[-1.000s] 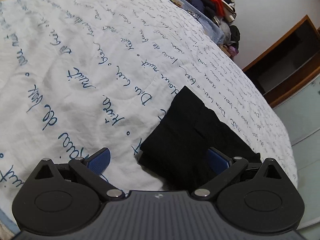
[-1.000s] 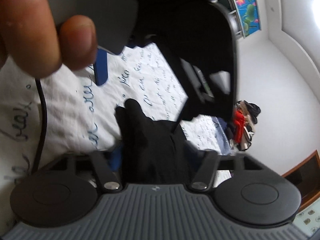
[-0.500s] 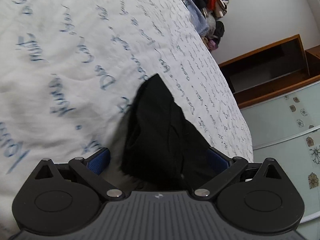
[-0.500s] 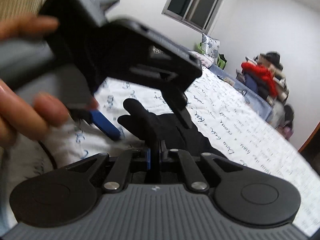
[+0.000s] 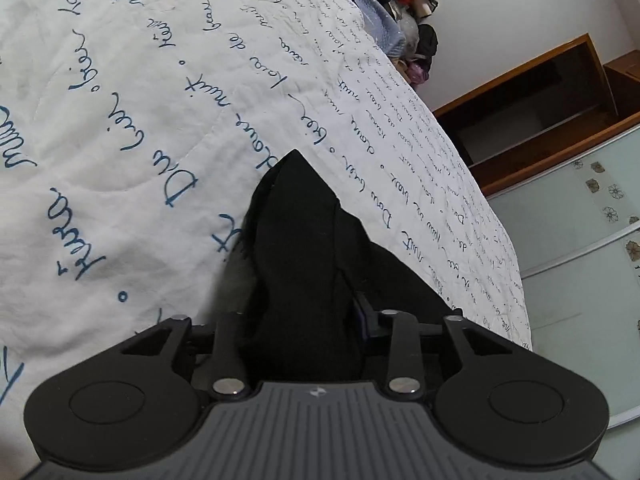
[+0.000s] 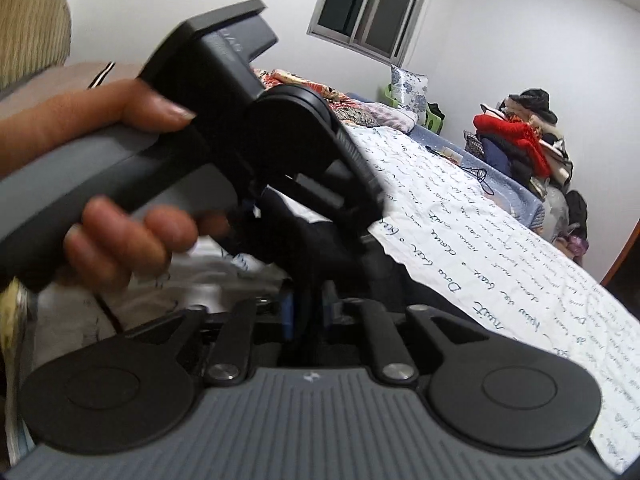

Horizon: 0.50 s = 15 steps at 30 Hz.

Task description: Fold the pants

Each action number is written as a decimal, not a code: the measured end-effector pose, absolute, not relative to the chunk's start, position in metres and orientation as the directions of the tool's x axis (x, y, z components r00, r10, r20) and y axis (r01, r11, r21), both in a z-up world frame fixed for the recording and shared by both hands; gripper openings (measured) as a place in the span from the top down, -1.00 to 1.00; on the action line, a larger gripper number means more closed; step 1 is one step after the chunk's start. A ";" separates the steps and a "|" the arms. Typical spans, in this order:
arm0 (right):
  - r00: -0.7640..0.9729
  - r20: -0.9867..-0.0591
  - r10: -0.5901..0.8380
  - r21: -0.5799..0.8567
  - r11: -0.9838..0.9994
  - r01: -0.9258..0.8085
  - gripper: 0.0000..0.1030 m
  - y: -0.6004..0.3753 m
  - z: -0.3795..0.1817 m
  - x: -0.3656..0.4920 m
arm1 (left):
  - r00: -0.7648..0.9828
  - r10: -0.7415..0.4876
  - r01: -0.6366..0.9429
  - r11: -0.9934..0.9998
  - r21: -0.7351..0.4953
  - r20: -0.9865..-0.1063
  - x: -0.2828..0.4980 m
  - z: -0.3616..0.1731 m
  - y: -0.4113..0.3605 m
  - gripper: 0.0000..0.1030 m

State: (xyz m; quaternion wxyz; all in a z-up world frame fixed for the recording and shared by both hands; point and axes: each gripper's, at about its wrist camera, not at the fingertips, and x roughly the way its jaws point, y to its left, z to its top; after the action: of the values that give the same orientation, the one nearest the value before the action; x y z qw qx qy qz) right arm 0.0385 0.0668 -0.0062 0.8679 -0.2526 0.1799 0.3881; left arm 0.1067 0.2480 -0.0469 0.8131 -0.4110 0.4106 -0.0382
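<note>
Pants (image 5: 312, 248), black, lay bunched on the bed (image 5: 120, 120) near its edge, already gathered into a narrow, thick bundle rather than spread flat. I judged the folding to be well along: the cloth looked doubled at least once, but it was humped and uneven, so a final fold and some smoothing seemed left.

The left tool (image 5: 302, 316) had just been closing, and its jaws now pinched the near end of the pants; the bundle ran away from it across the bed to a peak. The right tool (image 6: 310, 308) sat just beside the left one, so close that the left tool's body and the hand (image 6: 120, 208) gripping it filled most of its view. Its jaws had just been opening a little, yet a dark fold of the pants stood clamped between its blue pads (image 6: 285, 312). Both tools thus held the same near end, raised slightly off the bed.
</note>
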 end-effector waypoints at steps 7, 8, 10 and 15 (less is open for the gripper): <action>0.676 -0.539 0.503 -0.398 0.555 -0.730 -0.13 0.038 -0.017 0.008 | 0.682 -0.359 -0.247 0.707 -0.662 -0.637 0.102 -0.042 0.241 0.54; 0.679 -0.546 0.491 -0.402 0.558 -0.726 -0.13 0.034 -0.018 0.007 | 0.685 -0.350 -0.246 0.714 -0.655 -0.639 0.100 -0.040 0.240 0.55; 0.686 -0.555 0.470 -0.411 0.562 -0.718 -0.16 0.029 -0.018 0.007 | 0.691 -0.338 -0.240 0.726 -0.644 -0.639 0.099 -0.037 0.237 0.55; 0.628 -0.599 0.497 -0.343 0.550 -0.762 -0.19 0.008 -0.016 0.002 | 0.698 -0.327 -0.233 0.738 -0.633 -0.638 0.098 -0.033 0.235 0.56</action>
State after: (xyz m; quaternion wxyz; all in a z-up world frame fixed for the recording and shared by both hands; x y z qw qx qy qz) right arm 0.0015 0.0084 -0.0158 0.8518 -0.2978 0.2222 0.3693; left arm 0.0982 0.2354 -0.0325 0.8477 -0.3609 0.3879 -0.0275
